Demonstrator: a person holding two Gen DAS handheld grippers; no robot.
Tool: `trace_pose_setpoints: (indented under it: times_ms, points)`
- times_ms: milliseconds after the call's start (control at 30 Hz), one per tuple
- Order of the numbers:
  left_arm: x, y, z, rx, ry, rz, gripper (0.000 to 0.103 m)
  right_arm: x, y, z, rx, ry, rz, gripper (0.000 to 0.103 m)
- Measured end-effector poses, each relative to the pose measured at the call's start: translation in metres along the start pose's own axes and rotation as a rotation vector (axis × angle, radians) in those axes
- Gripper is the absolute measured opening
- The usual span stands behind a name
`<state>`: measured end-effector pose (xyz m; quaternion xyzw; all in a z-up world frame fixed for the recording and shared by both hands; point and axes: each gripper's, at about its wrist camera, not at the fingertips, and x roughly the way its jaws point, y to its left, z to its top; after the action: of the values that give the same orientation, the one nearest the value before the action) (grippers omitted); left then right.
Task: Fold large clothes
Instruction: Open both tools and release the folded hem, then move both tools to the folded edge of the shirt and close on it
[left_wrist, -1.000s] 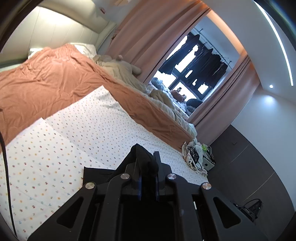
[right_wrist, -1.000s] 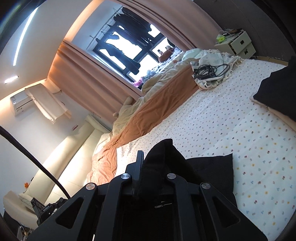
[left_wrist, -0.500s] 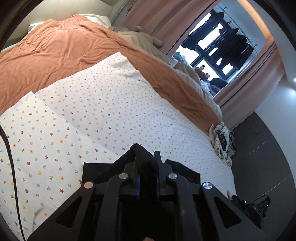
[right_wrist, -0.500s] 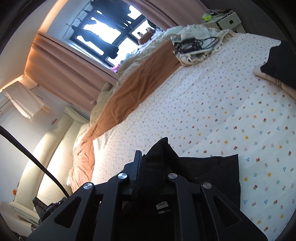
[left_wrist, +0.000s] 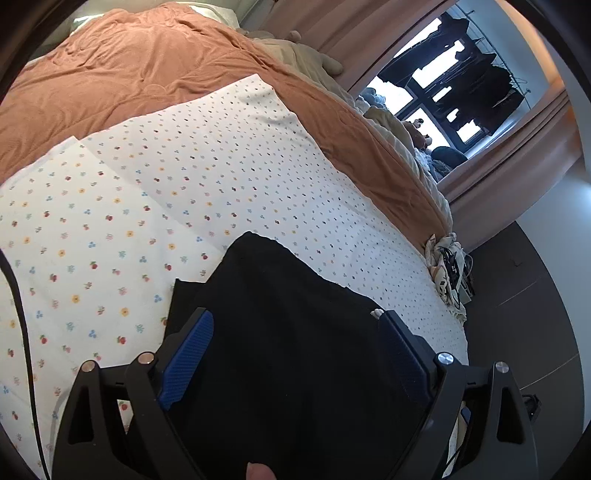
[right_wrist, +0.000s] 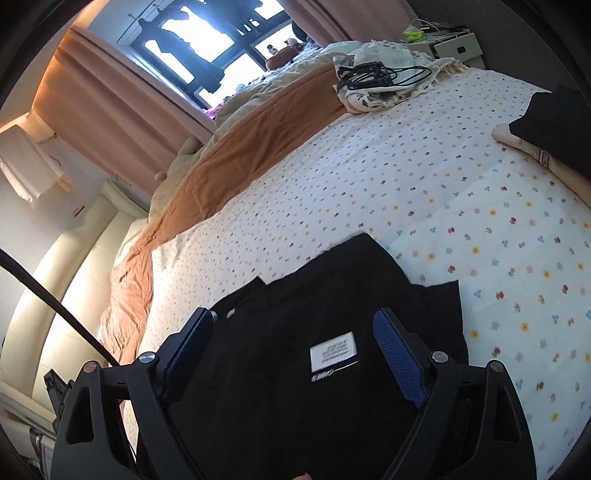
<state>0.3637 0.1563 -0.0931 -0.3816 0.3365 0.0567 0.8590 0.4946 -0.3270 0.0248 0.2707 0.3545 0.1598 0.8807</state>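
A black garment (left_wrist: 295, 332) lies on the flowered white sheet (left_wrist: 166, 192) of the bed. My left gripper (left_wrist: 295, 321) is open, its blue-padded fingers (left_wrist: 188, 354) spread wide just above the cloth. In the right wrist view the same black garment (right_wrist: 314, 325) shows a white label (right_wrist: 334, 350) facing up. My right gripper (right_wrist: 295, 317) is open too, its fingers (right_wrist: 397, 354) either side of the label and holding nothing.
An orange blanket (left_wrist: 129, 74) covers the far half of the bed. A pale cloth with black cables (right_wrist: 380, 77) lies at the bed's end. A folded black item on a beige one (right_wrist: 554, 122) sits at the right edge. Curtains and a window are beyond.
Both grippers were shut on bunched black cloth. Both have opened and let it go, and the garment now lies flat on the sheet. Both cameras have tilted down toward the bed.
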Motion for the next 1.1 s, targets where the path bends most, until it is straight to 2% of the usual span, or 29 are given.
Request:
trace_pose_setpoints:
  times_ms: [233,400,500,633,833,967,1100]
  points:
    - [-0.045,0.013,-0.022,0.017,0.002,0.016,0.092,-0.031,0.019,-0.02,-0.076,0.065,-0.06,0.088]
    - [-0.075,0.034,-0.05,0.001,-0.001,0.032,0.092,-0.05,0.043,-0.028,-0.127,0.128,-0.086,0.088]
    - [-0.091,0.05,-0.066,-0.021,-0.006,0.045,0.092,-0.063,0.063,-0.034,-0.191,0.138,-0.122,0.088]
    - [-0.106,0.066,-0.087,-0.044,0.009,0.034,0.092,-0.073,0.087,-0.051,-0.232,0.17,-0.143,0.088]
    - [-0.132,0.088,-0.11,-0.092,-0.025,-0.006,0.092,-0.075,0.117,-0.086,-0.287,0.237,-0.154,0.088]
    - [-0.141,0.1,-0.122,-0.123,-0.038,-0.031,0.08,-0.072,0.135,-0.108,-0.324,0.281,-0.161,0.088]
    - [-0.146,0.107,-0.133,-0.131,-0.051,-0.048,0.076,-0.063,0.154,-0.137,-0.386,0.34,-0.175,0.088]
